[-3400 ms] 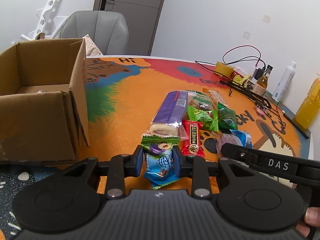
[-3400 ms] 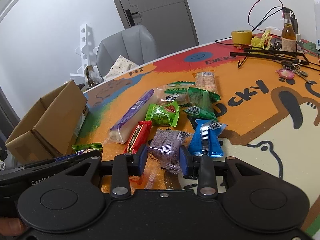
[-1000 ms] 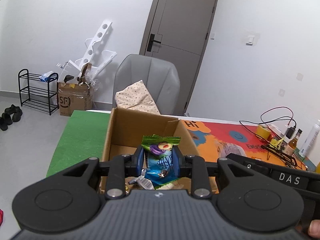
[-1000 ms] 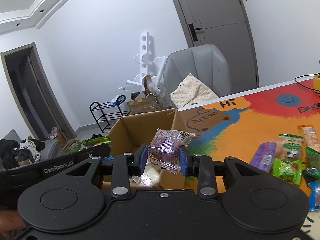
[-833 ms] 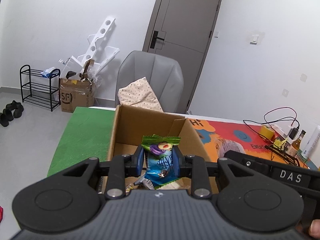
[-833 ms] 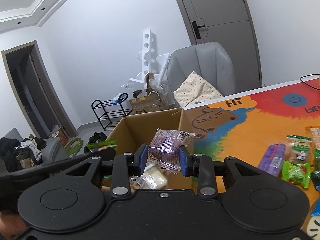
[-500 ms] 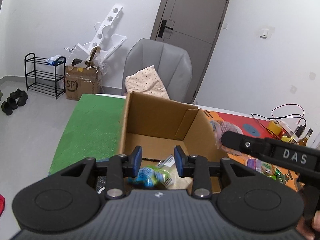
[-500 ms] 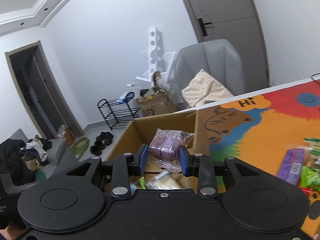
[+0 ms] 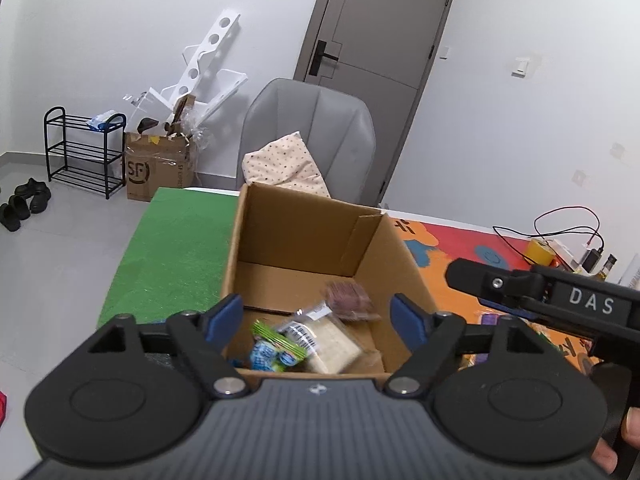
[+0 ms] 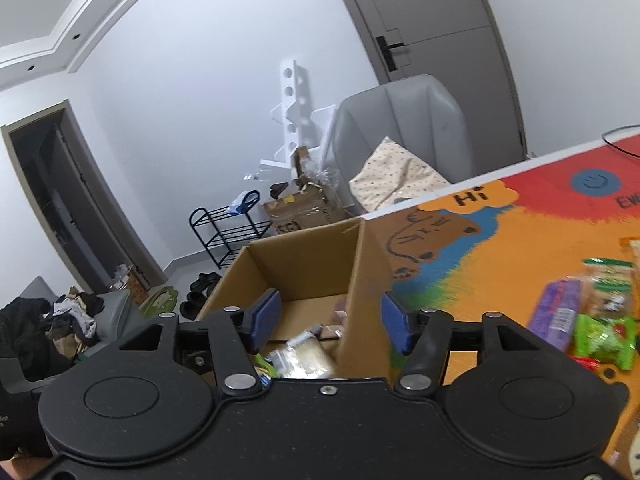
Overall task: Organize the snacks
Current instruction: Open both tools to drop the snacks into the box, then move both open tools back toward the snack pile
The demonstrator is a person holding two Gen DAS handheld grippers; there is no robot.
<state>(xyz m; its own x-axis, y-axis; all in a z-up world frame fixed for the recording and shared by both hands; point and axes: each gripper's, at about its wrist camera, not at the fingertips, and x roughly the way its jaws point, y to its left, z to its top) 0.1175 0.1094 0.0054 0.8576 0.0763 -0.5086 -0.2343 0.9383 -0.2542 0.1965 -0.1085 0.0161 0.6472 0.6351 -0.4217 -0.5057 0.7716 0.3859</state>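
Note:
My left gripper (image 9: 318,316) is open and empty above the open cardboard box (image 9: 296,224). Inside lie a blue-and-green snack packet (image 9: 272,348), a pale wrapped cake (image 9: 328,340) and a purple packet (image 9: 348,300), blurred. My right gripper (image 10: 328,322) is open and empty over the same box (image 10: 304,264), whose right wall stands between its fingers. Snacks in the box show below it (image 10: 300,354). Loose snacks remain on the table at the right, a purple bar (image 10: 554,314) and a green packet (image 10: 604,338).
The box stands on a colourful table mat (image 10: 500,248); a green mat (image 9: 176,248) lies to its left. A grey chair with a cushion (image 9: 308,140) stands behind. Cables and bottles (image 9: 576,248) sit far right. The right gripper's body (image 9: 548,300) crosses the left wrist view.
Both grippers have opened over the box. The blue-and-green packet dropped from the left one and the purple packet dropped from the right one into the box.

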